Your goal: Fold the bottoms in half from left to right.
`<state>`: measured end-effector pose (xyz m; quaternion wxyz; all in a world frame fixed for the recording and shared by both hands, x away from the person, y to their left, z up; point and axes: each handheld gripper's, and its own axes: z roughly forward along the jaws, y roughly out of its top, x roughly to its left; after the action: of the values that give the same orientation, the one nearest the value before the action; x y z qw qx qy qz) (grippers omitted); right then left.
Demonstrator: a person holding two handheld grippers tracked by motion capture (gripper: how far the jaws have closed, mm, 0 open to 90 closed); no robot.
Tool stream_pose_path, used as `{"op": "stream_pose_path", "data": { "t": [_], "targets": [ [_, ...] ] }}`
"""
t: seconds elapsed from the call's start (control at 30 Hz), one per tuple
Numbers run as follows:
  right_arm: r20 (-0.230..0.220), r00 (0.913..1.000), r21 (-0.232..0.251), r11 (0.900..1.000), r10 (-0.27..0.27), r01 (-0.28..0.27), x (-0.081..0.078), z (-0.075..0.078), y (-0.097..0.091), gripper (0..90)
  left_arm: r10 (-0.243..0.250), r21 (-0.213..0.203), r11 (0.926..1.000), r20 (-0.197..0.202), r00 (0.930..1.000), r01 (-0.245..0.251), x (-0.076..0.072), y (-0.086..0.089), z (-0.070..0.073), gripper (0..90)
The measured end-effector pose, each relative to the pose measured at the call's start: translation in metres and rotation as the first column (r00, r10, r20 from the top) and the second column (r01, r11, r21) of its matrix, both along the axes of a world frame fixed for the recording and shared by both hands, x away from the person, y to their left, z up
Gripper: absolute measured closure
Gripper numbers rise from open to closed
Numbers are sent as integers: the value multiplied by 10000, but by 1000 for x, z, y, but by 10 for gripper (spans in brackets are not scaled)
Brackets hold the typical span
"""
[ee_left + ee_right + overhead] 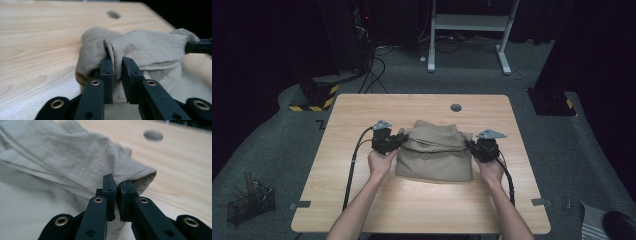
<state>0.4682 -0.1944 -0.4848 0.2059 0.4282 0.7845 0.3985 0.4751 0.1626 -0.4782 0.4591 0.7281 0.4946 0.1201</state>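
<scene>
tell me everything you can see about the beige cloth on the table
The beige cloth is a thin woven garment with stitched seams, folded into a rough rectangle near the middle of the wooden table. Its near part lies flat; its far edge is bunched and lifted in a wrinkled fold. The left gripper pinches that fold at one end, fabric clamped between its fingers, and the right gripper pinches the other end. What kind of garment it is cannot be told.

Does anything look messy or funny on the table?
Nothing is spilled or broken. The tan cloth is only half folded: its far part is bunched and rumpled, pinched at each side by the left gripper and right gripper. The table looks fine.
</scene>
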Motion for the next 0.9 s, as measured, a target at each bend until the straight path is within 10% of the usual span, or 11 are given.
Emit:
{"op": "stream_pose_path", "data": {
  "t": [0.17, 0.37, 0.57, 0.9],
  "targets": [
    [-950, 9949, -75, 9995, -326, 321, 12, -24, 1, 654, 119, 601, 9982, -590, 9982, -84, 9, -6, -18, 566],
    [-159, 9984, 327, 9979, -546, 551, -16, -3, -14, 560, -71, 1032, 9946, 181, 9998, 52, -21, 2, -3, 356],
    [-396, 9986, -377, 9986, 359, -373, -51, -14, -3, 587, -1001, 2049, 9740, 49, 9950, 970, -52, -5, -21, 349],
    [-667, 9969, -898, 9948, 413, -472, -48, -34, 11, 577, -1015, 2947, 9503, -130, 9948, 1008, -56, -16, -39, 427]
  ]
}}
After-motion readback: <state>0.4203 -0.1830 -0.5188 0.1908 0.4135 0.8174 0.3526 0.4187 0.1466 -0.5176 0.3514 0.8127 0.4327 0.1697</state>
